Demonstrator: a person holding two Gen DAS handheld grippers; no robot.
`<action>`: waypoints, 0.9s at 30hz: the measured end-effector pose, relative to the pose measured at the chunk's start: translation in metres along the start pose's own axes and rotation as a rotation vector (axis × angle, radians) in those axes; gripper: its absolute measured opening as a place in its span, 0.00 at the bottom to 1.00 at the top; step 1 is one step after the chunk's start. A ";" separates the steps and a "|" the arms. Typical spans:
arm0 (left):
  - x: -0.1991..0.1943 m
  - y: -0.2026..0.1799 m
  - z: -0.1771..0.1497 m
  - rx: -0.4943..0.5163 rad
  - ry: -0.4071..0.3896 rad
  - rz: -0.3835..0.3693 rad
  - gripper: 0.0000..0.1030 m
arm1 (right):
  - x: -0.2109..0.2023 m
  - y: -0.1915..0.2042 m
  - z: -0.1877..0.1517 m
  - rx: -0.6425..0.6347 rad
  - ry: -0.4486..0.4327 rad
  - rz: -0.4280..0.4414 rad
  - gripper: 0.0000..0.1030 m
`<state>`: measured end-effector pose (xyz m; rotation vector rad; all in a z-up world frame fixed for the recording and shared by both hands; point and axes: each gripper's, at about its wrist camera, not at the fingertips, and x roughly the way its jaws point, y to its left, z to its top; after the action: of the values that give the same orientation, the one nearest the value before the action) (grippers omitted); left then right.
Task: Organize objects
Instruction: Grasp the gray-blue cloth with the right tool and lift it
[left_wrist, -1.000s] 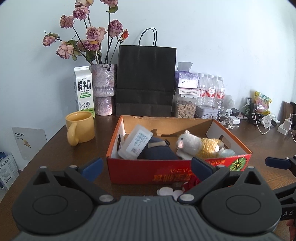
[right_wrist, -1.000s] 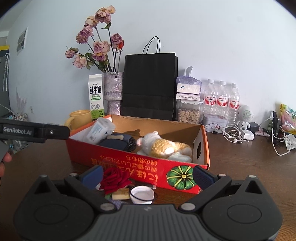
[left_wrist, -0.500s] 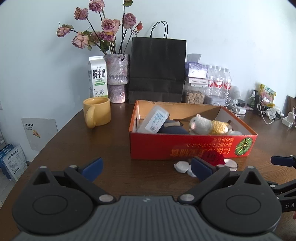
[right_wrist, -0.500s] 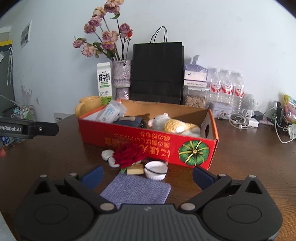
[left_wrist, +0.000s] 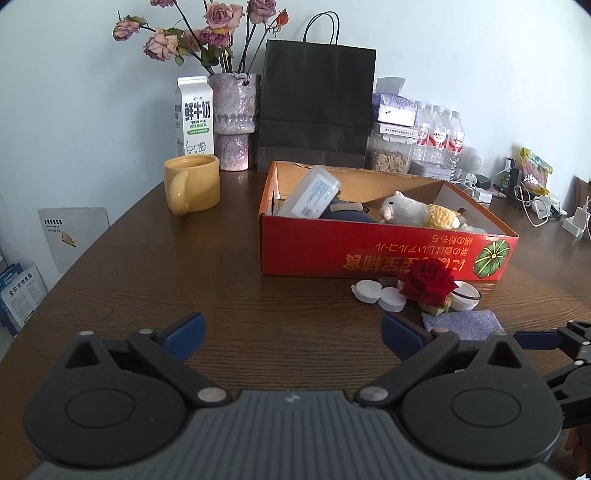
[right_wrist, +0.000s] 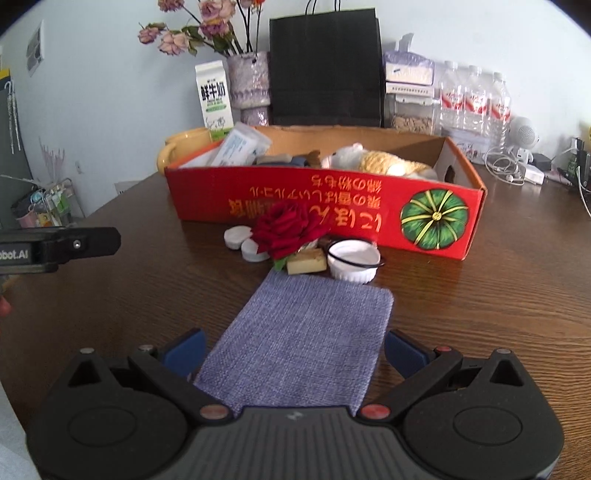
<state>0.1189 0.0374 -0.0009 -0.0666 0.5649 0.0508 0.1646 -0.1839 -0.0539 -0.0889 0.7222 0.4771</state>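
Closest to you, your right gripper (right_wrist: 293, 352) hangs low over a brown wooden table (right_wrist: 480, 306), jaws spread wide, with the near end of a flat blue-grey woven cloth (right_wrist: 303, 339) lying between the two blue fingertips; the pads look clear of the fabric, so nothing is held. Your left gripper (left_wrist: 291, 330) sits further left over bare wood, jaws equally wide and empty. Just past the cloth's far edge is a tight cluster of loose things: a red rose (right_wrist: 286, 230) on a small yellowish block (right_wrist: 306, 261), a white round lid with a black ring (right_wrist: 354, 259), and two white discs (right_wrist: 242, 242). All are on the table, outside the box, touching or nearly touching one another. Behind them stands the open red cardboard box (right_wrist: 332, 206) (pumpkin picture on its front), already holding a clear plastic case (left_wrist: 308, 195), a dark folded item and a plush toy (left_wrist: 417, 214). Beyond it are a yellow mug (left_wrist: 192, 188), a milk carton (left_wrist: 194, 116) and a vase of dried roses (left_wrist: 233, 122). The likely risk: if you close on the limp cloth and drag it, its far edge may snag the block and tip the rose, or it may slip from a shallow pinch.
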 end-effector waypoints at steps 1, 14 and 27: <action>0.001 0.000 -0.001 -0.001 0.003 -0.001 1.00 | 0.002 0.003 -0.001 -0.015 -0.002 -0.017 1.00; 0.004 0.002 -0.002 -0.011 0.018 -0.002 1.00 | -0.003 -0.001 -0.003 -0.073 -0.040 -0.021 0.70; 0.010 -0.010 0.004 0.017 0.015 -0.003 1.00 | -0.028 -0.020 -0.005 -0.048 -0.128 0.020 0.11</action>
<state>0.1304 0.0278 -0.0027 -0.0512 0.5803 0.0426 0.1528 -0.2138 -0.0409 -0.0953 0.5864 0.5144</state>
